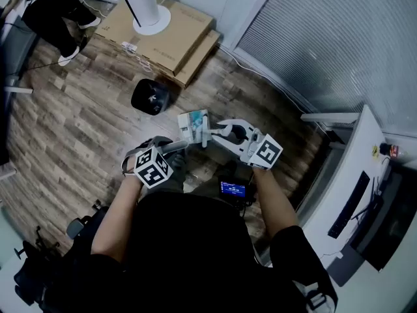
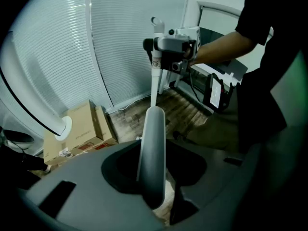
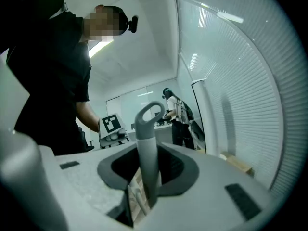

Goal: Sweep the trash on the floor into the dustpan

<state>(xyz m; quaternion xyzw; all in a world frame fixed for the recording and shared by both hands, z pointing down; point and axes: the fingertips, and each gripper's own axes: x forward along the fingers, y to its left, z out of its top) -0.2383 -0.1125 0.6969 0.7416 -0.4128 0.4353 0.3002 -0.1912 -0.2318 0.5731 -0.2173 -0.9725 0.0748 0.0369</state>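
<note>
In the head view my left gripper (image 1: 176, 147) and right gripper (image 1: 208, 134) meet over the wood floor (image 1: 78, 129), beside a teal-and-white item (image 1: 193, 124). In the left gripper view a thick grey handle (image 2: 152, 153) stands between the jaws of my left gripper (image 2: 156, 203), which is shut on it. Beyond it a thin white pole (image 2: 155, 83) runs up to the right gripper (image 2: 172, 44). In the right gripper view my right gripper (image 3: 144, 203) is shut on a grey handle with a loop end (image 3: 147, 143). Whether both handles belong to one tool I cannot tell.
A black rounded object (image 1: 150, 96) lies on the floor ahead. Flat cardboard boxes (image 1: 163, 28) with a white round stand base (image 1: 151, 19) are at the back. Window blinds (image 1: 326, 44) run along the right, above a white desk (image 1: 355, 175). Another person's legs (image 1: 62, 18) are at the far left.
</note>
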